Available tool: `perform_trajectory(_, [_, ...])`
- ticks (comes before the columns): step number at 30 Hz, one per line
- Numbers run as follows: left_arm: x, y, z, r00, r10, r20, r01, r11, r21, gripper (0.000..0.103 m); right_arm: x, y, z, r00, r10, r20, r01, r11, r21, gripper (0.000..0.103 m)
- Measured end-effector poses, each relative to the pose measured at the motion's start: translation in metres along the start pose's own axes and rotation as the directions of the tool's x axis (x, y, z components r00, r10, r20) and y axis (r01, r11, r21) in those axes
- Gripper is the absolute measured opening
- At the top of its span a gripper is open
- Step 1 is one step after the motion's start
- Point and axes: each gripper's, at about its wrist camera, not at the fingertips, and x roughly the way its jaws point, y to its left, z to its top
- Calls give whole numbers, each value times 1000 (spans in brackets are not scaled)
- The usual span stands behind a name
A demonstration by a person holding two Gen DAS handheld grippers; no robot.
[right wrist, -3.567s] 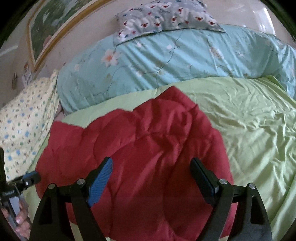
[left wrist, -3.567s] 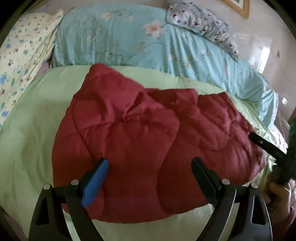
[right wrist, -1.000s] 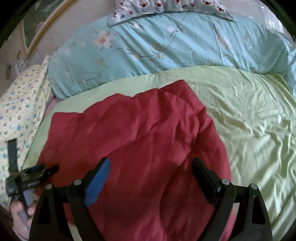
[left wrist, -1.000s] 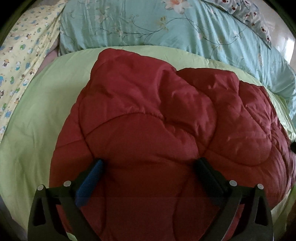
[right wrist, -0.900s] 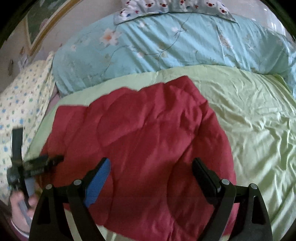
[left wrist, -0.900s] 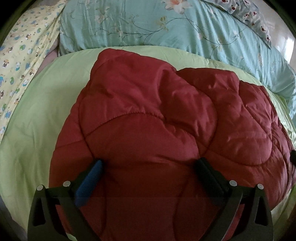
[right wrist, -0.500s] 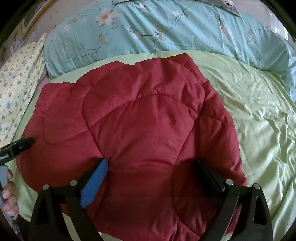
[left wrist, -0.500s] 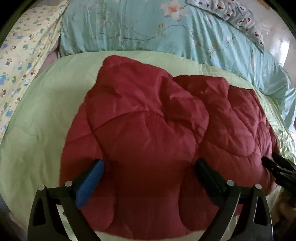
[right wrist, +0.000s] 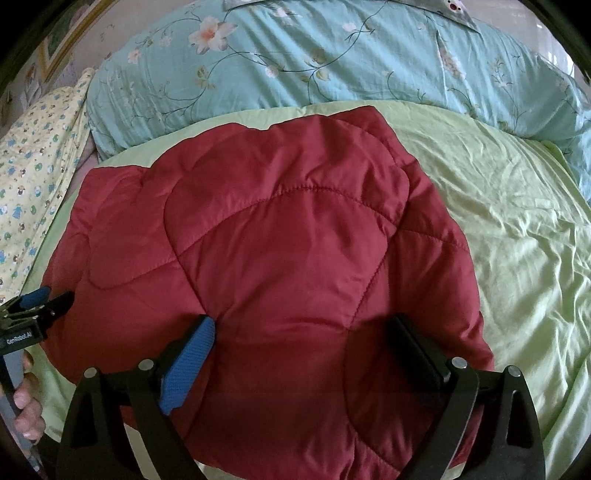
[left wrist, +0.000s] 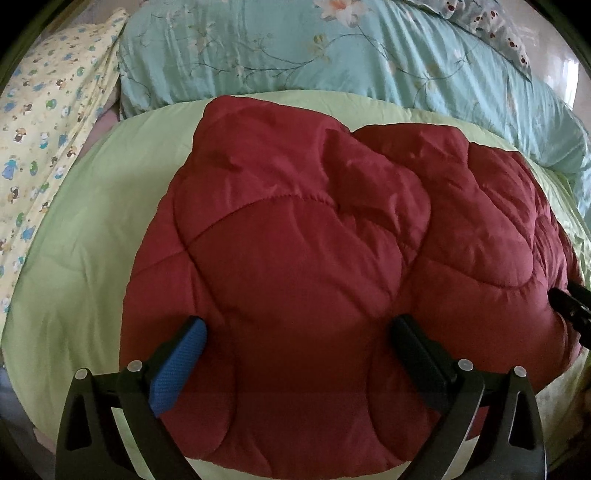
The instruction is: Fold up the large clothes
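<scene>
A dark red quilted padded coat [left wrist: 314, 258] lies folded in a thick bundle on the light green sheet [left wrist: 92, 206]; it also shows in the right wrist view [right wrist: 288, 258]. My left gripper [left wrist: 297, 325] is open, its fingers spread over the coat's near edge, holding nothing. My right gripper [right wrist: 301, 325] is open too, spread over the coat's near right part. The left gripper also shows at the left edge of the right wrist view [right wrist: 44, 299], beside the coat's left end. The tip of the right gripper [left wrist: 569, 302] shows at the coat's right end.
A rolled teal floral duvet [left wrist: 332, 55] lies along the back of the bed, also in the right wrist view [right wrist: 332, 59]. A yellow printed pillow [left wrist: 40, 122] is at the left. A grey patterned pillow [left wrist: 495, 22] tops the duvet. Rumpled green sheet [right wrist: 517, 221] spreads to the right.
Both grippers have come lower and closer over the coat and stayed open. The coat's shape has hardly changed.
</scene>
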Motion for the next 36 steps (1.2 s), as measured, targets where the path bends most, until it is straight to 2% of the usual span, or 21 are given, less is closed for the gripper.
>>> perform_trajectory(7, [6, 0, 1, 1000, 10, 4, -10, 1000, 10, 103, -1, -2, 1, 1000, 4, 6, -4, 1000, 3, 97])
perform_trajectory(10, [7, 0, 1, 1000, 10, 5, -10, 1000, 12, 103, -14, 0, 4, 998, -1, 66, 0, 1000, 11, 96])
perform_trajectory(14, [9, -1, 2, 1000, 15, 8, -16, 1000, 17, 103, -26, -1, 9, 991, 30, 127, -33, 999, 23, 96])
perform_trajectory(23, [12, -1, 3, 1000, 11, 7, -11, 1000, 19, 103, -12, 9, 9, 995, 17, 99, -14, 999, -29, 97])
perform_trajectory(27, [6, 3, 14, 1000, 2, -5, -2, 1000, 2, 103, -8, 9, 11, 997, 15, 70, -13, 1000, -27, 98])
perform_trajectory(32, [-6, 8, 41, 996, 78, 45, -79, 997, 6, 102, -15, 10, 34, 993, 89, 76, -87, 996, -25, 96])
perform_trajectory(36, [6, 15, 63, 991, 128, 37, -128, 992, 7, 102, -2, 16, 58, 995, 94, 37, -92, 994, -57, 96])
